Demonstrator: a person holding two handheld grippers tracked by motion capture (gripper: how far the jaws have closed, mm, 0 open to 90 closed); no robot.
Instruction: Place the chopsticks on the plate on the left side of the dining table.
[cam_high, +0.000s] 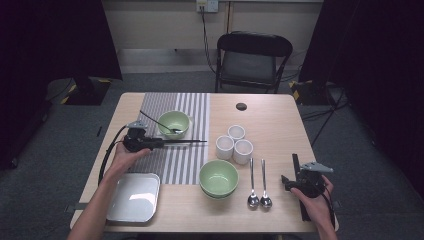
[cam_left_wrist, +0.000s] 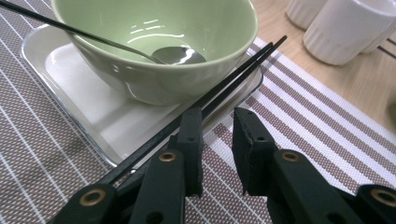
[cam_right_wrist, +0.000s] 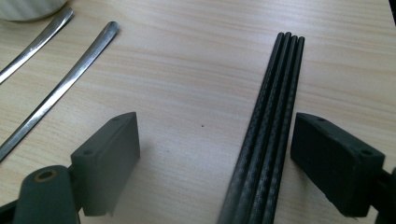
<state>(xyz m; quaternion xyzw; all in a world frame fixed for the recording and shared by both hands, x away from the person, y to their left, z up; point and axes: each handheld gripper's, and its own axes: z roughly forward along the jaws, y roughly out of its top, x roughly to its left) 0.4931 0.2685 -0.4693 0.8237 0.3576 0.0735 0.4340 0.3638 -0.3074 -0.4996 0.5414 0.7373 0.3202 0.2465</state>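
A spoon (cam_left_wrist: 180, 55) is being held inside the green bowl (cam_left_wrist: 154, 42), which is standing on a white tray (cam_left_wrist: 93, 107) on the striped mat (cam_left_wrist: 322, 116). A pair of black chopsticks (cam_left_wrist: 219, 91) is lying beside the left gripper's (cam_left_wrist: 217, 128) parted jaws, unpressed. The right gripper (cam_right_wrist: 215, 135) is being kept wide open around a bundle of chopsticks (cam_right_wrist: 273, 116) on the table (cam_right_wrist: 187, 70).

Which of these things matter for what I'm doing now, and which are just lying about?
In the job: left gripper, chopstick pair, bowl with spoon, right gripper, chopstick bundle.
Lying about: white cups, two spoons, stacked green bowls, empty white tray.
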